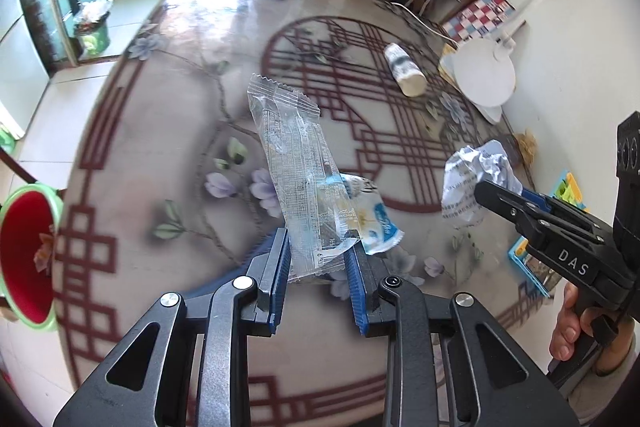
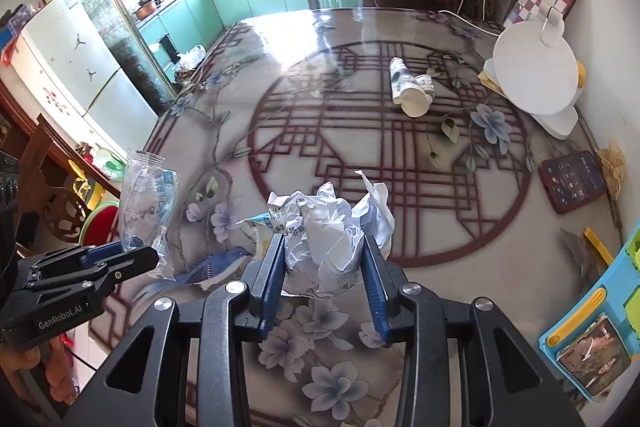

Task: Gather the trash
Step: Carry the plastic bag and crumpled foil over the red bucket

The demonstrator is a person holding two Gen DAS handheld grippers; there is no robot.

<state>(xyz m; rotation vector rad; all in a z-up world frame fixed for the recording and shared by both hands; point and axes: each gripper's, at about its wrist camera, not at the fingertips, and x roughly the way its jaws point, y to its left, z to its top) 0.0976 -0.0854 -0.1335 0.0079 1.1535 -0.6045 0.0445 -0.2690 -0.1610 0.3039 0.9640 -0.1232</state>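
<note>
Now, left gripper (image 1: 318,259): clamped on clear wrapper (image 1: 292,163), long axis rising away.
Right gripper (image 2: 324,263): squeezing crumpled paper (image 2: 324,227).
Paper cup (image 2: 412,87): lying beyond the paper, right hand nearer.

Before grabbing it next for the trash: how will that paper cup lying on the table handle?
The paper cup lies on its side, so a nudge probably rolls it. It looks light, thin-walled and already crumpled, so likely to crush further under a firm squeeze.

Clear wrapper (image 1: 292,171) with grey print and a blue-white end stands tilted above the table, clamped at its lower end; crumpled paper ball (image 2: 324,239), white with printed text, is pinched above the near edge; paper cup (image 2: 410,89) lies on its side toward the far right.
</note>
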